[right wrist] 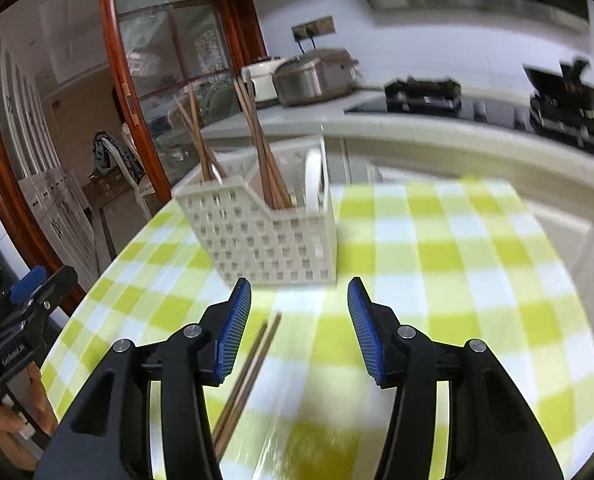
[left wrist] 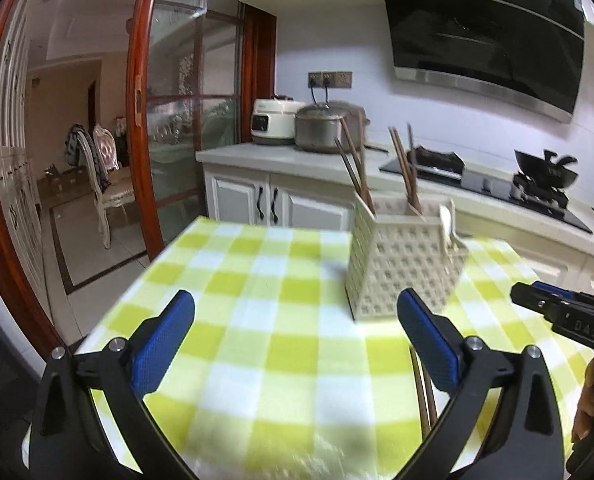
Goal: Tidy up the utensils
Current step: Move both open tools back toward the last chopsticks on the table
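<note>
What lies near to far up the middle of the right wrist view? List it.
Right gripper → chopsticks on the cloth → white basket → counter → cookers → wall sockets.

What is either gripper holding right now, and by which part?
Nothing. The left gripper and right gripper are both open and empty. A pair of brown wooden chopsticks lies loose on the green-and-white checked tablecloth.

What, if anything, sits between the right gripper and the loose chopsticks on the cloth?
Nothing visible. The loose chopsticks lie bare on the checked cloth, beside the open right gripper, short of the basket.
</note>
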`<state>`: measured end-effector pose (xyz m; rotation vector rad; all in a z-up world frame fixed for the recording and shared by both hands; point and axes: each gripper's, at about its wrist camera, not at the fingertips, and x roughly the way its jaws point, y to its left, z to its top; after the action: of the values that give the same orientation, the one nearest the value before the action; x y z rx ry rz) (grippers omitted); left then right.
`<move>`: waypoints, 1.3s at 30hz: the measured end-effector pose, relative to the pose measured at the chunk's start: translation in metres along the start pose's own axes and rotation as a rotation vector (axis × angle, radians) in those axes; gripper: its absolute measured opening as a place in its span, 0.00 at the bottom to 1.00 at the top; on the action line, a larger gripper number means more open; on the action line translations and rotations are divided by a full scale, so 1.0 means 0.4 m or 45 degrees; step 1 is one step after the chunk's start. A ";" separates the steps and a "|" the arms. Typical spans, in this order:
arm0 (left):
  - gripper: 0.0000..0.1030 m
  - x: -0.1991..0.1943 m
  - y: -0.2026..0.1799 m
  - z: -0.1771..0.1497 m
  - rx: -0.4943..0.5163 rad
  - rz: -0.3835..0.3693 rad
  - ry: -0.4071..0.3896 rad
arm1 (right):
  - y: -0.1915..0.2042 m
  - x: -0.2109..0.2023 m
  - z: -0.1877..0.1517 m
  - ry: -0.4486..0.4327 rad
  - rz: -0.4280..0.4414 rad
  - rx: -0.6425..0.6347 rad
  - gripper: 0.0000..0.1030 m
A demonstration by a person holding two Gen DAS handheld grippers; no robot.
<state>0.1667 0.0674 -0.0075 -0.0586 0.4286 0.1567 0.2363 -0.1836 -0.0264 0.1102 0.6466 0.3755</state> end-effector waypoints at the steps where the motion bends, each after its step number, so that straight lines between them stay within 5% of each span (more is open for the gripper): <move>1: 0.95 -0.006 -0.004 -0.016 0.007 -0.008 0.007 | -0.003 0.001 -0.019 0.014 -0.004 0.010 0.47; 26: 0.95 0.022 0.063 -0.136 -0.030 0.045 0.095 | 0.066 0.091 -0.134 0.153 -0.141 -0.030 0.47; 39: 0.95 0.036 0.093 -0.172 -0.036 0.056 0.140 | 0.128 0.139 -0.163 0.233 -0.142 -0.084 0.31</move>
<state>0.1455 0.1000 -0.0767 -0.0862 0.5377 0.2035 0.2219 -0.1165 -0.0987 -0.0238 0.8167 0.3012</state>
